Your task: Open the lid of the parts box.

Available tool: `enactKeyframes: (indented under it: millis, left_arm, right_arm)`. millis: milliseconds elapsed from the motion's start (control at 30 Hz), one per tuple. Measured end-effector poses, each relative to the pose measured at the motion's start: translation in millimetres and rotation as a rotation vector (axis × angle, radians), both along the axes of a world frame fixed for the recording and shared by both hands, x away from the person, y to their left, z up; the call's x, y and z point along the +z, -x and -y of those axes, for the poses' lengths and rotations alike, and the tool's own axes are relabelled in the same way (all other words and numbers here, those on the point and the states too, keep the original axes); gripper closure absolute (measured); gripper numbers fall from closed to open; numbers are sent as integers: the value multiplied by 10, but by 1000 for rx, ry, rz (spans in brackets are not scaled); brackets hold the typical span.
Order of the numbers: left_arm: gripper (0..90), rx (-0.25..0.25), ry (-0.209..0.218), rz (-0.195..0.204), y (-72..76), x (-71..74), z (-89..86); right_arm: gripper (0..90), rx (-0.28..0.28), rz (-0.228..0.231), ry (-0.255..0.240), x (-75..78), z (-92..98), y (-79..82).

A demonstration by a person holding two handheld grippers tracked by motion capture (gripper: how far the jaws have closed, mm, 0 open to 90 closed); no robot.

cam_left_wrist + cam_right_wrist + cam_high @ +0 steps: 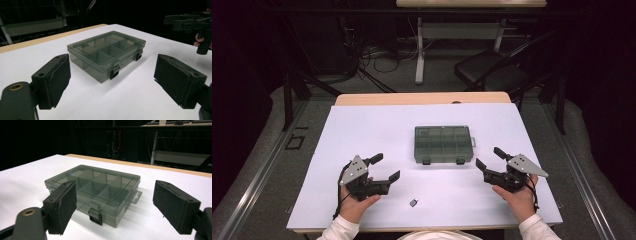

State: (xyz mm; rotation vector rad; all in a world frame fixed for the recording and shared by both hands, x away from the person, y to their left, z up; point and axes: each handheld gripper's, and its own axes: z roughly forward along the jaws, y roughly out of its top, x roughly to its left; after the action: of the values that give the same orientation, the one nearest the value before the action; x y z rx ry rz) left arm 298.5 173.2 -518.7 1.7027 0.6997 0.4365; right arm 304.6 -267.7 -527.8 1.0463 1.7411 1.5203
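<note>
High view: organizer box [443, 144] sat mid-table, lid shut, long axis left-right, latches toward person. Left gripper [385, 167] & right gripper [490, 157] flanked it, both agape, empty; right nearer. Small dark part [413, 202] lay near front edge, closer to left.

Left gripper view: box [107, 54] ahead, slightly right.

Right gripper view: box [93, 190] ahead-left, latch [95, 216] facing.

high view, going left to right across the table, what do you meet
left gripper → small dark piece → compartment box → right gripper
</note>
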Motion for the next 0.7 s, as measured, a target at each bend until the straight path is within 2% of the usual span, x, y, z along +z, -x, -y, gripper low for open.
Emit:
enactKeyframes:
  millis: [133,300,500,567,633,700]
  left_arm:
    - [136,2,-4,-8,11,-1,-3]
    - [135,0,2,-23,21,16,-4]
    - [135,14,8,-95,-71,77,75]
    - [145,34,1,-111,-125,118,123]
    - [151,40,-7,-127,-185,166,173]
    - [162,51,-38,-140,-238,220,231]
  right_arm:
    - [188,4,1,-4,-11,-10,-5]
    - [180,-3,-31,14,2,-43,12]
    - [148,10,-128,-66,15,-94,-26]
    - [140,33,-185,-93,19,-107,-64]
    - [140,26,-211,-88,24,-128,-104]
    - [137,33,-220,-53,38,-139,-142]
